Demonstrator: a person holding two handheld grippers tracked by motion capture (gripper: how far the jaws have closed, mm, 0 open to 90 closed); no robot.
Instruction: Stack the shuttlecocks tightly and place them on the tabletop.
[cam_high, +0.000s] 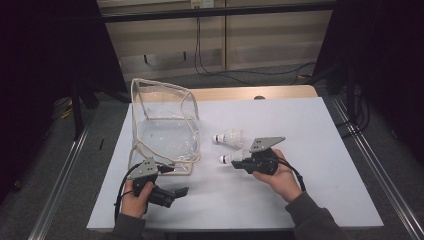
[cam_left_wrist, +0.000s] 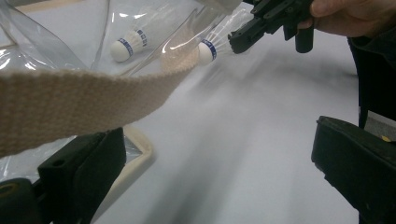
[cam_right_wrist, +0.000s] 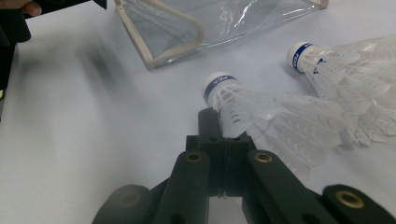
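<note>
Two white shuttlecocks with blue bands are on the white table (cam_high: 300, 150). My right gripper (cam_high: 235, 164) is shut on the skirt of the nearer shuttlecock (cam_high: 226, 159), its cork pointing left toward the bag. In the right gripper view the closed jaws (cam_right_wrist: 223, 133) pinch that shuttlecock (cam_right_wrist: 261, 112) just behind the cork. The second shuttlecock (cam_high: 227, 137) lies on the table just beyond it, also visible as the farther shuttlecock (cam_right_wrist: 336, 65). A clear plastic bag (cam_high: 165, 125) with beige trim stands at the left. My left gripper (cam_high: 176, 180) is open at the bag's near corner, with the bag's beige strap (cam_left_wrist: 70, 102) crossing in front of its camera.
The bag's mouth faces right, toward the shuttlecocks. A wooden table edge (cam_high: 250, 92) runs behind the white surface. Cables hang on the back wall (cam_high: 200, 50). Bare tabletop stretches to the right and in front of my hands.
</note>
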